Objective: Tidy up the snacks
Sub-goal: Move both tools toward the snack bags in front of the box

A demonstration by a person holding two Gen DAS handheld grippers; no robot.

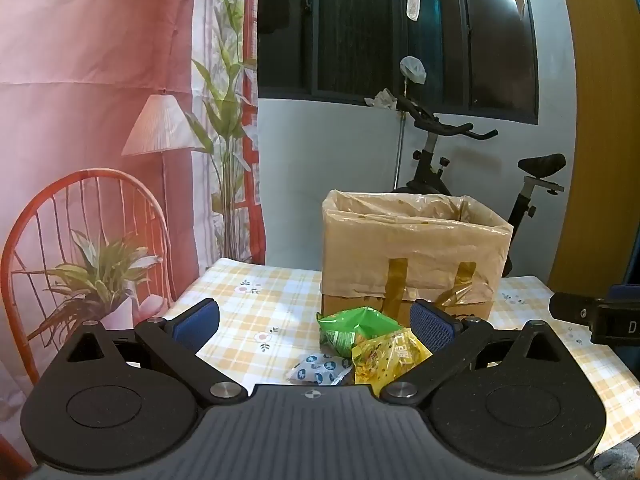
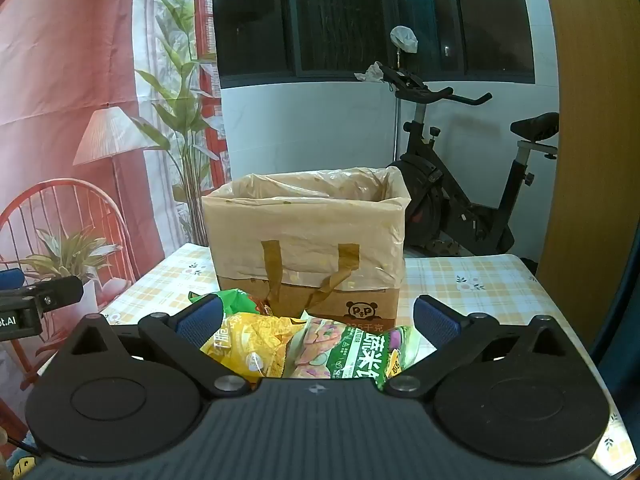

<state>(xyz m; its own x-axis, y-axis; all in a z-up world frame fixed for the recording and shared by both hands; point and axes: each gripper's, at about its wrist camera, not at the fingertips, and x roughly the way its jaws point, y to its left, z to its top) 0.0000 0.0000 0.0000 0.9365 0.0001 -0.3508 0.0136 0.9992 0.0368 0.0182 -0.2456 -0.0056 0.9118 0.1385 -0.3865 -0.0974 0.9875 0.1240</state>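
A cardboard box [image 1: 412,252] lined with a plastic bag stands on the checked tablecloth [image 1: 256,300]; the right wrist view shows the same box [image 2: 308,240] straight ahead. Snack packets lie in front of it: a green packet [image 1: 352,330], a yellow packet [image 1: 386,356] and a small white-and-blue packet [image 1: 318,370]. In the right wrist view a yellow packet [image 2: 256,344] and a green-and-pink packet [image 2: 352,354] lie low between the fingers. My left gripper [image 1: 314,322] is open, nothing pressed. My right gripper [image 2: 318,322] is open above the packets, pads apart from them.
An exercise bike [image 2: 460,184] stands behind the table at the right. A printed backdrop with a chair and plants [image 1: 100,200] hangs at the left. A wooden panel [image 2: 592,120] borders the right side. The other gripper shows at the frame edge [image 1: 596,316].
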